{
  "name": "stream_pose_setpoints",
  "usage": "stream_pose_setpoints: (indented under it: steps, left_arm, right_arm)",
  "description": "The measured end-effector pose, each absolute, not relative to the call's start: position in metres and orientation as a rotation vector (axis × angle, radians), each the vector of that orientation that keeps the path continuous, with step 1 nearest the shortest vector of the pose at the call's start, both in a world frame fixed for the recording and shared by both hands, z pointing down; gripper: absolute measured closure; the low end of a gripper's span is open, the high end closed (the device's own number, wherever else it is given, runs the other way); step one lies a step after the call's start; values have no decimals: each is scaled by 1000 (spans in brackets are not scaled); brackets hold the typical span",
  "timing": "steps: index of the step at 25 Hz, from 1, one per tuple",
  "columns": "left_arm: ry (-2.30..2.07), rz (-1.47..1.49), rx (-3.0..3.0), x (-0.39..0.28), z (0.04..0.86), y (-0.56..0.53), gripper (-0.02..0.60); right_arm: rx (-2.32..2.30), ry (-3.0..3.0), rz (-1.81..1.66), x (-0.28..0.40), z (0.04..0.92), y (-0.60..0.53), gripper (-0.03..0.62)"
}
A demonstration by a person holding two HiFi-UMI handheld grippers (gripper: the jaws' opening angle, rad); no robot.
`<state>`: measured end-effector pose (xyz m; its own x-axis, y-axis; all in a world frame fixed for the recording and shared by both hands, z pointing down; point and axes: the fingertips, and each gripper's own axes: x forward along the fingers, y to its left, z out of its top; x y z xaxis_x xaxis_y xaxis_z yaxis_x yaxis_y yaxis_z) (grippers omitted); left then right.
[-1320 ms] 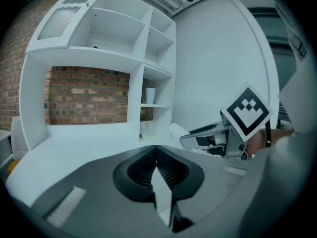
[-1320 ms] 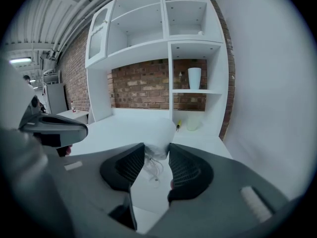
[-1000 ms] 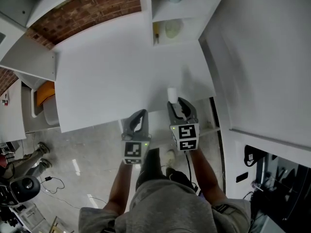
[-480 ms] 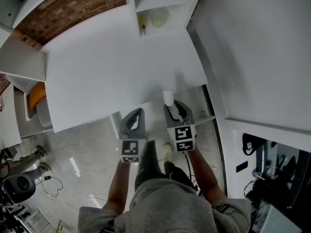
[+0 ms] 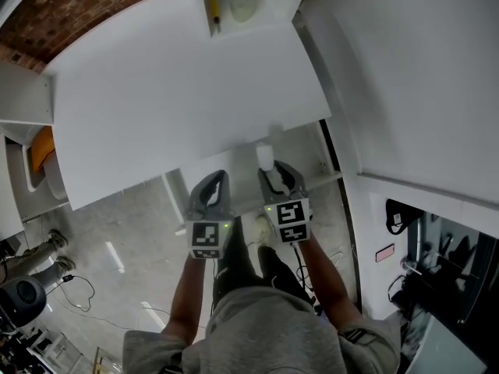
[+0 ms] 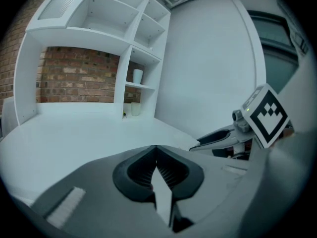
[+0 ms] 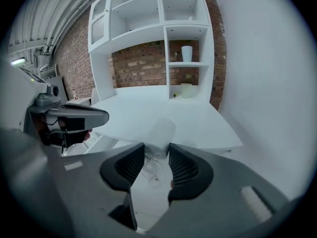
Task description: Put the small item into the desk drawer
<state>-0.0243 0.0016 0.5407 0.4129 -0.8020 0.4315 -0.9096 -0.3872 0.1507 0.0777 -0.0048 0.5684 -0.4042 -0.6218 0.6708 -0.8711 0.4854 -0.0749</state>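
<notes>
A small white, see-through cylinder [image 5: 265, 157] [image 7: 159, 134] sits between the jaws of my right gripper [image 5: 270, 170] [image 7: 156, 150], which is shut on it. It hangs just off the front edge of the white desk [image 5: 179, 92] near the desk's right end. My left gripper [image 5: 214, 181] [image 6: 156, 150] hovers beside it on the left, shut with nothing in it, also off the front edge. A white ledge [image 5: 320, 181] runs under the desk edge; I cannot tell whether it is the drawer. Each gripper shows in the other's view: the right gripper [image 6: 223, 138] and the left gripper [image 7: 74, 115].
White shelves [image 7: 148, 29] stand at the back of the desk against a brick wall, with a white cup [image 7: 186, 53] and a pale jar [image 7: 185, 89] [image 5: 243, 5]. A white wall [image 5: 413, 76] closes the right side. An orange seat [image 5: 39, 150] is at the left.
Both grippers have drawn back toward me, so the cylinder has gone from over the desk top to just off its front edge. The grip has not changed.
</notes>
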Motion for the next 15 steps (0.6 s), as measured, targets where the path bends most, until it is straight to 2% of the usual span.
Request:
stream_pose_setpoints:
  steps: [15]
  left_arm:
    - [-1439,447,2243,-42,603,11,569]
  right_arm:
    - [1083,-2064,646,60,653,12,436]
